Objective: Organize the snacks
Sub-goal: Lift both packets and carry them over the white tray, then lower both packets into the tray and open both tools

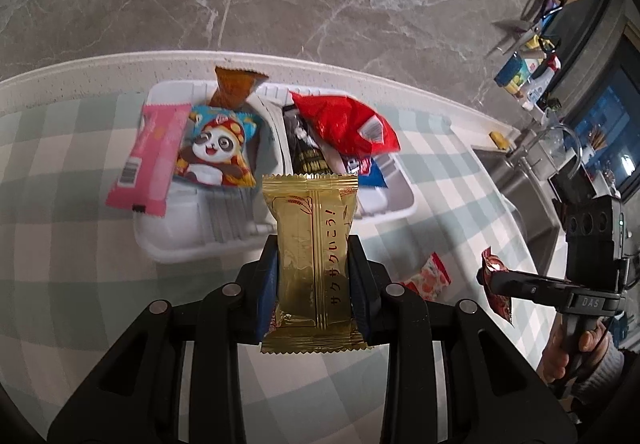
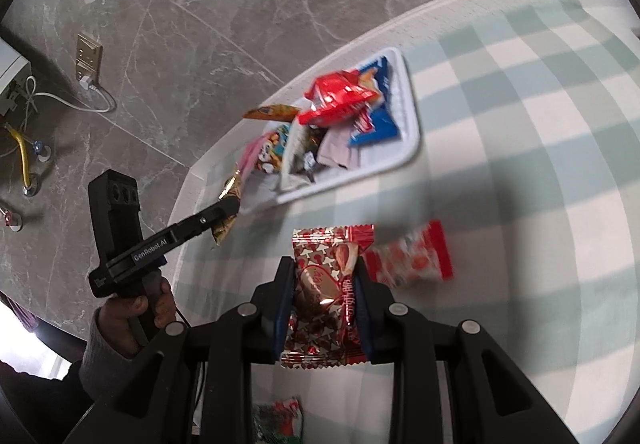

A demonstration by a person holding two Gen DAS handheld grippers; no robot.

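Left tongs (image 1: 314,264) clamped on a gold wafer packet (image 1: 310,244), pads on both long edges, packet upright along the fingers. Right tongs (image 2: 326,292) clamped on a red-and-silver mushroom-print snack packet (image 2: 326,284), same kind of side grip. Both packets are off the bench (image 1: 60,164), carried in the air.

Target looks to be the white two-compartment tray (image 1: 384,212) just ahead of the left tongs. Its left compartment has the panda packet (image 1: 218,148), a pink packet (image 1: 148,156) hanging over the rim and an orange packet (image 1: 236,86) standing at the back. The right compartment holds a red bag (image 1: 348,124), a dark bar (image 1: 306,152) and a blue-white packet (image 2: 378,124).

Step in hand, as I read it: transport to tray, both hands loaded. Next: bring each packet over a compartment with free space, lower, then release. Left compartment's near end seems the emptiest.

Still loose on the checked cloth: a red-and-white strawberry packet (image 2: 412,258) just beside the right tongs, plus a green-red packet (image 2: 280,418) close under them. Those go after.
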